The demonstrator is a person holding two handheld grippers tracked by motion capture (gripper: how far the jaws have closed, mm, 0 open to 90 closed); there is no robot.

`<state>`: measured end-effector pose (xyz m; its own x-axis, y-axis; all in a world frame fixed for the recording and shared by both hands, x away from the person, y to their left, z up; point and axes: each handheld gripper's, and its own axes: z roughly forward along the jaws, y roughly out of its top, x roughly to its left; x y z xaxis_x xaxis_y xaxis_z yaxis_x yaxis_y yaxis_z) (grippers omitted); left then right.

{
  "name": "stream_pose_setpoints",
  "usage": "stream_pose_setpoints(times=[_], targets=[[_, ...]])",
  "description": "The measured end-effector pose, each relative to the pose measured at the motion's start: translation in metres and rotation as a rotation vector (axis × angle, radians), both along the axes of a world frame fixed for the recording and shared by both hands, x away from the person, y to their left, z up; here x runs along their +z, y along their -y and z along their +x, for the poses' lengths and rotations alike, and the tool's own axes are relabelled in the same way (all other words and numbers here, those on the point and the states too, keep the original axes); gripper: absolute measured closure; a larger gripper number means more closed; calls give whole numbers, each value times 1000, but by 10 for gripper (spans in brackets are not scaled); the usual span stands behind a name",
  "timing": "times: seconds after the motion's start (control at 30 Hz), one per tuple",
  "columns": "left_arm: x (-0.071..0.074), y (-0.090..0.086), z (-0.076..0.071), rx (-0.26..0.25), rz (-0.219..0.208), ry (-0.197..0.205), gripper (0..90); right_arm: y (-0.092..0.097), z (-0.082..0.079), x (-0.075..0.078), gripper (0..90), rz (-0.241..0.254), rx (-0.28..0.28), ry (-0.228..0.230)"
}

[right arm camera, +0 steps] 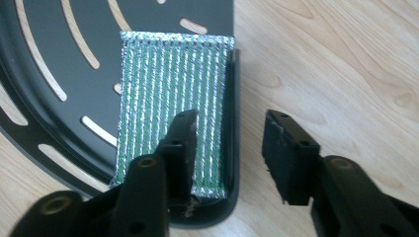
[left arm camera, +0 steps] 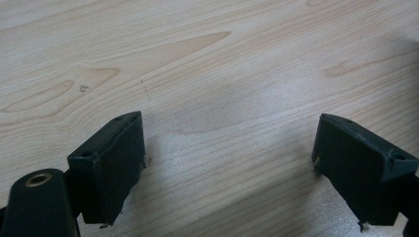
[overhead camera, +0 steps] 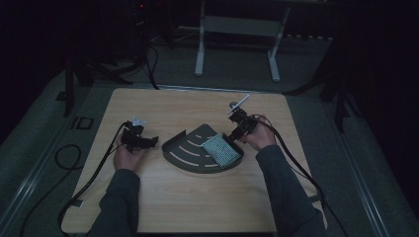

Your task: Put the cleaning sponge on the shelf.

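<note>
My right claw [right arm camera: 230,153] is spread, with 1 jaw over the sponge [right arm camera: 173,98] and the other outside the tray's [right arm camera: 49,74] raised edge, above bare wood. The edge stands between my 2 jaws. The sponge, a green pad with a silvery mesh, lies flat in the dark slotted tray, along its straight side. I cannot tell whether the inner jaw touches the pad.

My left claw [left arm camera: 227,168] is spread wide over the bare surface [left arm camera: 207,59], pinching nothing, and only wood grain lies between its jaws.

From the high view, the tray [overhead camera: 185,150] sits mid-surface, a quarter-round with curved slots, and the sponge [overhead camera: 221,150] rests at its right part. My right claw [overhead camera: 236,132] is at the tray's right rim, and my left claw [overhead camera: 143,140] is just left of the tray, apart from it. Cables trail from both. Beyond the surface [overhead camera: 197,207], a white frame [overhead camera: 237,29] stands on the dark floor.
</note>
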<state>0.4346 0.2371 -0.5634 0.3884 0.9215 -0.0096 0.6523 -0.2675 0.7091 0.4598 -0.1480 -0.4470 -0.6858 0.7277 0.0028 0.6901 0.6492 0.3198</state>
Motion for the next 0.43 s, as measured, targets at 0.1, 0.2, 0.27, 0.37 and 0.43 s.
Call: stream_pose_setpoints(times=[0.1, 0.2, 0.27, 0.37, 0.43], targets=[[0, 0, 0, 1, -1, 1, 135, 11, -5, 2, 499, 14, -17, 18], [0, 0, 0, 1, -1, 1, 136, 24, -12, 2, 403, 20, -38, 45], [0, 0, 0, 1, -2, 1, 136, 33, -17, 2, 365, 31, -56, 62], [0, 0, 0, 3, -4, 1, 136, 47, -26, -1, 343, 42, -83, 76], [0, 0, 0, 1, -2, 0, 136, 57, -34, -3, 322, 74, -104, 83]])
